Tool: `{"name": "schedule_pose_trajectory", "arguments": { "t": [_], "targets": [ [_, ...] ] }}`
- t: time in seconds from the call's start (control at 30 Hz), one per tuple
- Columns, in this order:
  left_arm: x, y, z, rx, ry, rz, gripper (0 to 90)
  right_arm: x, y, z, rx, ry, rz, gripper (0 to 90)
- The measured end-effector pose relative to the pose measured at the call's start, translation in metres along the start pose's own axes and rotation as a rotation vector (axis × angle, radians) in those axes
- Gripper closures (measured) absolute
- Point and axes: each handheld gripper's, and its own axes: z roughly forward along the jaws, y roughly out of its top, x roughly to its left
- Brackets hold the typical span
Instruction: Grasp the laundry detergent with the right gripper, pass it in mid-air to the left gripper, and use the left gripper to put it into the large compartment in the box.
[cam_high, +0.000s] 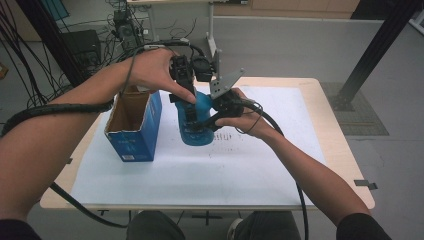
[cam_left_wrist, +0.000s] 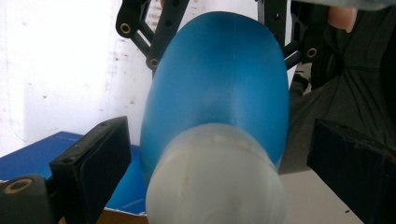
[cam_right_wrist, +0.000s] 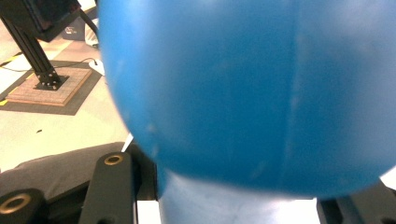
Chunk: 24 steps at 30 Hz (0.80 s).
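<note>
The right gripper (cam_high: 200, 125) is clamping the lower body of the blue bottle (cam_high: 196, 120) from the side, its jaws clenched against the plastic; in the right gripper view the blue wall (cam_right_wrist: 247, 93) is swelling just above the jaws and narrowing to a paler band between them. That low grip is probably serving to steady the bottle on the white table sheet (cam_high: 200, 175) while the other hand is working at the top. The left gripper (cam_high: 186, 82) is coming down from above; in the left gripper view its two black pads (cam_left_wrist: 100, 158) are standing apart on either side of the pale cap (cam_left_wrist: 215, 182), neither pad pressing on it, so this gripper is released and holding nothing. I judge it is lining up to grasp the cap. Just beyond the left gripper's fingers, on the outer side, the open blue carton (cam_high: 135, 125) is standing upright beside the bottle, near but not touching as far as I can tell. Farther off, black frame posts (cam_high: 380, 45) and loose cables (cam_high: 125, 25) are crowding the floor behind the table.
</note>
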Motion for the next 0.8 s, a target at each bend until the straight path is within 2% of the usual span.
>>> {"name": "schedule_pose_trajectory", "arguments": {
  "t": [0.8],
  "targets": [
    [0.0008,0.0028,-0.0026,0.005,0.009,0.0,7.4,-0.0015,0.0,-0.003,-0.011,-0.009,0.003,43.7]
  ]
}}
